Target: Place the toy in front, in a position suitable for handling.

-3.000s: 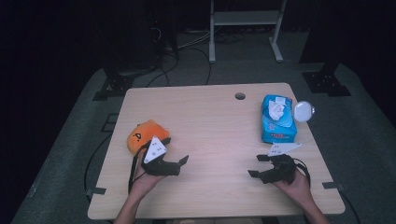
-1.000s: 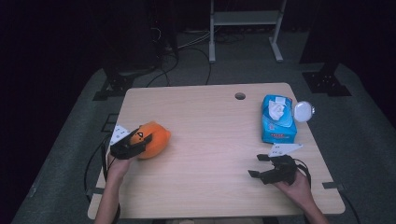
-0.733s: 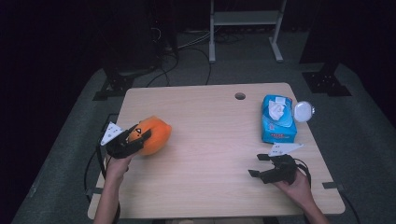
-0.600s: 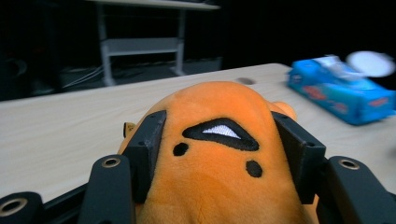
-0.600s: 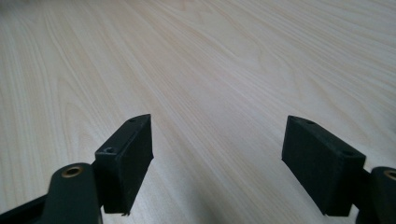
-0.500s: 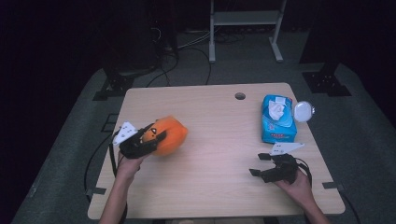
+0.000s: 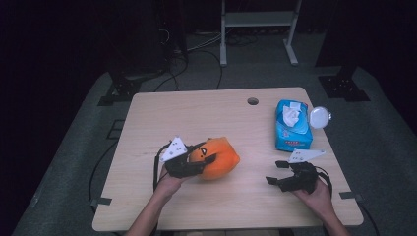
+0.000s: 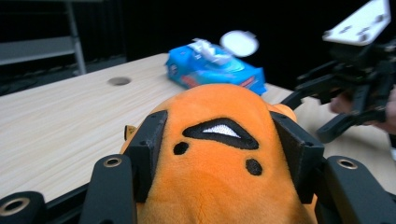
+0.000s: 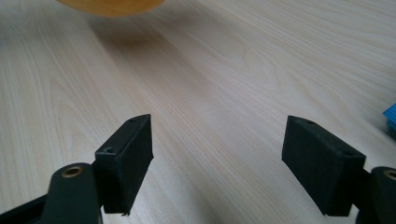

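Note:
An orange plush toy with a small stitched face sits low over the wooden table, left of the middle. My left gripper is shut on it, one jaw on each side of the toy. At the front right my right gripper is open with nothing between its jaws, and bare table shows under it. The toy's edge shows at the top of the right gripper view. The right gripper also appears beyond the toy in the left gripper view.
A blue tissue pack lies at the right side of the table, with a round white lid at its far right. A cable hole is near the back edge. Cables and a metal stand stand on the floor behind.
My left gripper went to the toy at the table's left edge, shut on it and carried it right toward the middle. The right gripper has hardly moved.

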Available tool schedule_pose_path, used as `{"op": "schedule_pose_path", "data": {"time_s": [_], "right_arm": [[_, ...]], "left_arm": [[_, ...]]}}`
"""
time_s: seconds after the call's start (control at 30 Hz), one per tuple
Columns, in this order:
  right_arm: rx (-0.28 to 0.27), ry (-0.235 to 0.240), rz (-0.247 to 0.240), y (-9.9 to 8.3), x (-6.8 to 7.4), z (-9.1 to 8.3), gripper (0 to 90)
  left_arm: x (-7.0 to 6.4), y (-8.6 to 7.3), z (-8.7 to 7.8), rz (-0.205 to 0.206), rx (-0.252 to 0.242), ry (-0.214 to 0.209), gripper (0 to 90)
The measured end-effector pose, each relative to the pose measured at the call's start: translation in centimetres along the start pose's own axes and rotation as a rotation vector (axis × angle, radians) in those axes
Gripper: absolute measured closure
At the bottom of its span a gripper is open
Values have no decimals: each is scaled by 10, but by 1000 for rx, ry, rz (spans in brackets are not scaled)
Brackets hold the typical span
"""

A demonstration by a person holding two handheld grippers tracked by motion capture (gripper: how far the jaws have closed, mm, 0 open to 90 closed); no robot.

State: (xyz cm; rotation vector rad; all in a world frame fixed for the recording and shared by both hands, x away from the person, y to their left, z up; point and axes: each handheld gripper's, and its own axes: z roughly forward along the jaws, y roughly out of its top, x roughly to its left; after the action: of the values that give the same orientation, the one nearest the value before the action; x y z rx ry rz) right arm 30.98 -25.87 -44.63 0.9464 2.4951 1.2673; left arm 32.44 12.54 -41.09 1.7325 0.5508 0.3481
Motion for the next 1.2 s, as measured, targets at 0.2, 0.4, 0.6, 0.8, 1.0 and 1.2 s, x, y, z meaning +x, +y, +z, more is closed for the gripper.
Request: {"op": "schedule_pose_path", "data": {"time_s": [0.2, 0.4, 0.6, 0.8, 1.0, 1.2], "right_arm": [[-5, -4, 6, 0, 0, -2, 235], [-5, -11, 12, -1, -2, -4, 235], [-30, -16, 33, -1, -3, -5, 234], [-99, -63, 49, 4, -8, -15, 234], [-173, -179, 52, 24, -33, -29, 235], [-173, -294, 36, 47, -64, -22, 235]], "left_arm": [[-16, -13, 21, 51, 45, -43, 426], [-26, -31, 38, 73, 163, -87, 382], [-26, -33, 35, 105, 186, -85, 360], [-27, -34, 35, 109, 188, -84, 347], [-28, -34, 35, 122, 202, -91, 342], [-26, -34, 35, 122, 204, -94, 340]]}}
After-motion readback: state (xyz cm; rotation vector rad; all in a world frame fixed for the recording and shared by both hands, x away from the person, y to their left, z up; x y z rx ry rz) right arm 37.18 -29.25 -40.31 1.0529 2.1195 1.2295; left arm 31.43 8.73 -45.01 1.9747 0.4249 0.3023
